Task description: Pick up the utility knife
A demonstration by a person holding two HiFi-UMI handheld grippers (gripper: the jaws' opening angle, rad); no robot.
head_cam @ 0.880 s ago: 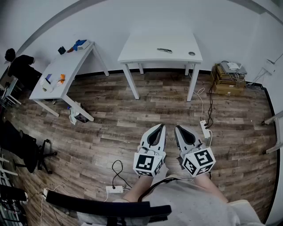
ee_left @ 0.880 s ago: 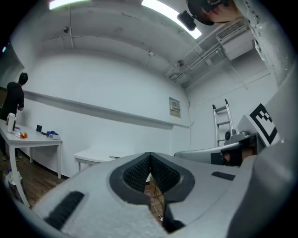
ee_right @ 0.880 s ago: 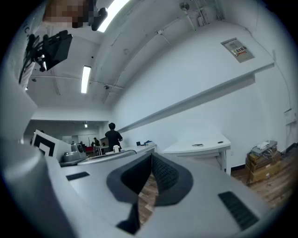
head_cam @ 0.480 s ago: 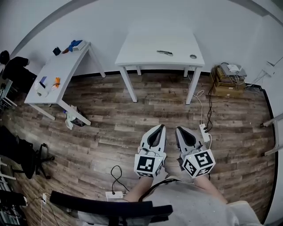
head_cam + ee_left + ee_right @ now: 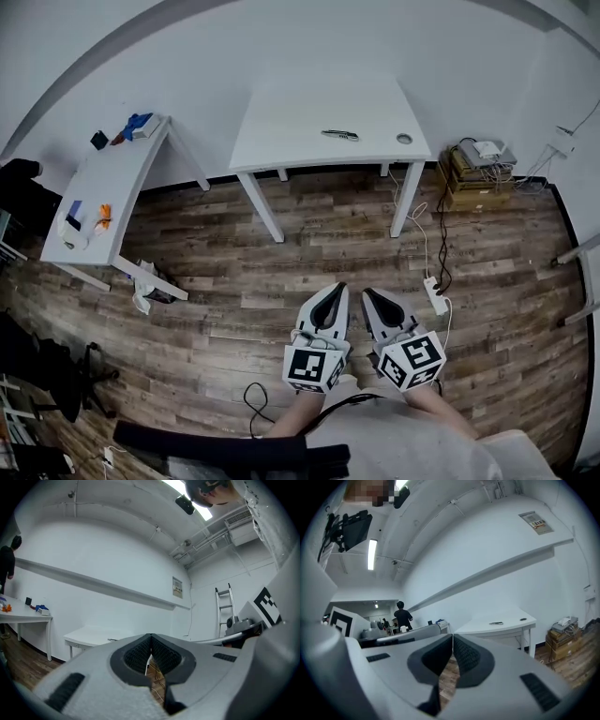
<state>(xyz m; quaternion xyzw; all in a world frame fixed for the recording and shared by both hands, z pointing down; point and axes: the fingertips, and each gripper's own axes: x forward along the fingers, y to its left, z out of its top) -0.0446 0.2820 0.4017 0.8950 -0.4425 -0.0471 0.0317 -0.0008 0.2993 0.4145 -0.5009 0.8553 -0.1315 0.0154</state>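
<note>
Wood-plank floor (image 5: 281, 253) filled most of the head view, with a white table (image 5: 281, 117) against the far wall. The utility knife (image 5: 339, 135) lay flat on that table, near the middle of the top and a little toward its right side. A round cable hole (image 5: 404, 139) sat further right. Nothing else was seen on that top. A second table (image 5: 108, 183) at left carried small clutter, and cardboard boxes (image 5: 473, 173) stood on the floor at right.

Claws: the left claw (image 5: 336, 289) and right claw (image 5: 369, 293) were held side by side close to the person's body, over open floor. Both aimed roughly level toward the white table. The left gripper view showed the left claw's ribbed pads pressed together with nothing between them. The right gripper view showed the same for the right claw. Both were empty.

Progress, as judged: pick-up not yet begun. The knife was untouched and well apart from both claws, with a stretch of floor between. Left to do: reach the table, spread one claw, straddle the handle, clamp, lift.

Orientation: the long axis ran about left-right in the head view, roughly parallel to the table's front edge, right end tipped slightly nearer. In the right gripper view the utility knife (image 5: 496, 623) showed as a thin dark sliver lying crosswise. Which end held the blade could not be told; it was too small.
</note>
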